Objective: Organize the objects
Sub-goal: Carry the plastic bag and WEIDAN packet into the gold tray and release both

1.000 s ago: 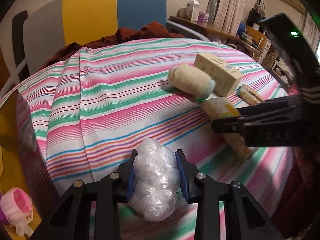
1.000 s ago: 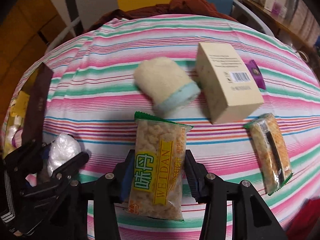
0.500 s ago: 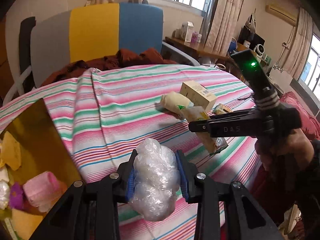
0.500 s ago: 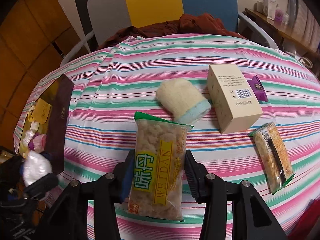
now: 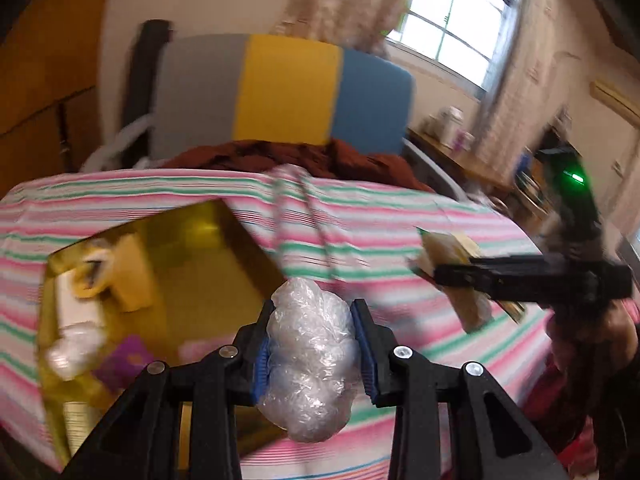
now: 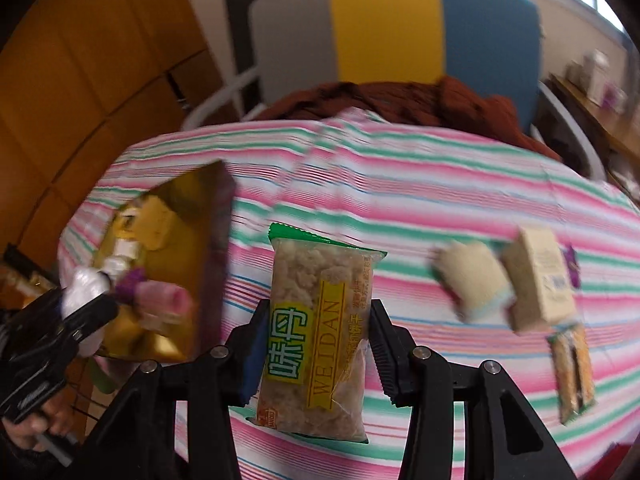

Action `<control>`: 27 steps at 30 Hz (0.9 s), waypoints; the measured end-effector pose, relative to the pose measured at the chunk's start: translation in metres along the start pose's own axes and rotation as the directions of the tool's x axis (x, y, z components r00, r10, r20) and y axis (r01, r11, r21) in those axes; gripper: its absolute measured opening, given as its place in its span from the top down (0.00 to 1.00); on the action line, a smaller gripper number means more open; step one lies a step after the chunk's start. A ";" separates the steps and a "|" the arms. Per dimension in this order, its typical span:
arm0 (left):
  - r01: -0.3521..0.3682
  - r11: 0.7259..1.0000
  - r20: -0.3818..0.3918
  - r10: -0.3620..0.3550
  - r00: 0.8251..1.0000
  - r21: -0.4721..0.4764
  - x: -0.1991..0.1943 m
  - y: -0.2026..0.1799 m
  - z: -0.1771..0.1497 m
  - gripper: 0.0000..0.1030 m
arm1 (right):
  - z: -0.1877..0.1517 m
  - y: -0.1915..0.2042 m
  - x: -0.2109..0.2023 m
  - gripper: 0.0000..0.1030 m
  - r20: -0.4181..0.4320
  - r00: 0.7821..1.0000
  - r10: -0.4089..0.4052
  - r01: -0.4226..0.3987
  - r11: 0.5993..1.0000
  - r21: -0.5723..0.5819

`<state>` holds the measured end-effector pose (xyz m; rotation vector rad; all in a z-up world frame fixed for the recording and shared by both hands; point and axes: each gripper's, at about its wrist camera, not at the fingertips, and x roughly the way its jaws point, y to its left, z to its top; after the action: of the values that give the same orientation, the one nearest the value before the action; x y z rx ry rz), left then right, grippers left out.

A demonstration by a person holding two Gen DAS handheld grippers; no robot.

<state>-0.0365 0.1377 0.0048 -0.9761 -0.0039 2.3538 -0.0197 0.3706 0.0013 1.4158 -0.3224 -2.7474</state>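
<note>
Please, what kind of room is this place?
Probably a lived-in room at home, perhaps a bedroom or living room. A striped cloth covers the surface, a curtained window lets in daylight, and a cluttered side shelf stands by the wall.

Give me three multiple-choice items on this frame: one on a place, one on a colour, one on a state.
1. Where does the gold box sit relative to the left hand-held gripper?
A. To its left, on the striped cloth
B. To its right, on the chair
C. Out of view

2. What colour is the middle panel of the chair back?
A. Red
B. Yellow
C. Black

3. What is the right hand-held gripper doing?
A. Open and empty
B. Shut on the snack packet
C. Shut on the cardboard box

Answers: 1 A, the box lies left of the gripper on the striped cloth. 2 B, yellow sits between grey and blue. 3 B, the packet is clamped between its pads.
</note>
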 end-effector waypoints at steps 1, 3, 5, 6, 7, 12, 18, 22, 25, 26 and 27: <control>-0.018 1.000 0.008 0.018 1.000 -0.020 -0.003 0.010 0.002 0.65 | 0.006 0.014 0.003 0.54 0.003 1.000 0.023 -0.023 1.000 -0.013; -0.066 0.996 0.026 0.067 0.997 -0.066 -0.009 0.034 0.005 0.65 | 0.018 0.039 0.011 0.54 0.005 0.999 0.049 -0.049 0.998 -0.035; -0.112 0.986 0.042 0.118 0.992 -0.119 -0.015 0.059 0.008 0.65 | 0.031 0.062 0.020 0.54 0.005 0.998 0.066 -0.065 0.996 -0.060; -0.132 0.982 0.046 0.139 0.989 -0.136 -0.016 0.068 0.010 0.65 | 0.038 0.074 0.026 0.54 0.004 0.997 0.080 -0.079 0.994 -0.072; -0.150 0.977 0.049 0.159 0.986 -0.151 -0.018 0.077 0.010 0.65 | 0.044 0.086 0.031 0.54 0.002 0.996 0.091 -0.090 0.993 -0.081; -0.221 0.951 0.017 0.230 0.973 -0.217 -0.020 0.115 0.005 0.46 | 0.071 0.133 0.055 0.43 0.015 0.990 0.138 -0.136 0.985 -0.110; -0.263 0.927 -0.008 0.271 0.963 -0.267 -0.027 0.137 -0.009 0.34 | 0.066 0.149 0.066 0.34 -0.006 0.988 0.155 -0.155 0.981 -0.114; -0.274 0.920 0.002 0.286 0.958 -0.281 -0.034 0.139 -0.015 0.34 | 0.044 0.149 0.066 0.30 -0.032 0.991 0.126 -0.129 0.984 -0.125; -0.271 0.923 0.015 0.285 0.958 -0.273 -0.038 0.131 -0.015 0.34 | 0.028 0.151 0.064 0.27 -0.033 0.995 0.095 -0.099 0.985 -0.142; -0.270 0.925 0.018 0.286 0.958 -0.268 -0.039 0.128 -0.015 0.34 | 0.025 0.151 0.064 0.23 -0.032 0.996 0.089 -0.092 0.985 -0.146; -0.272 0.926 0.021 0.287 0.958 -0.264 -0.040 0.126 -0.015 0.34 | 0.021 0.152 0.062 0.22 -0.027 0.996 0.084 -0.087 0.985 -0.149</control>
<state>-0.0694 0.0097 -0.0074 -1.0900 -0.2135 2.6948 -0.0826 0.2179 -0.0070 1.3589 -0.1666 -2.6253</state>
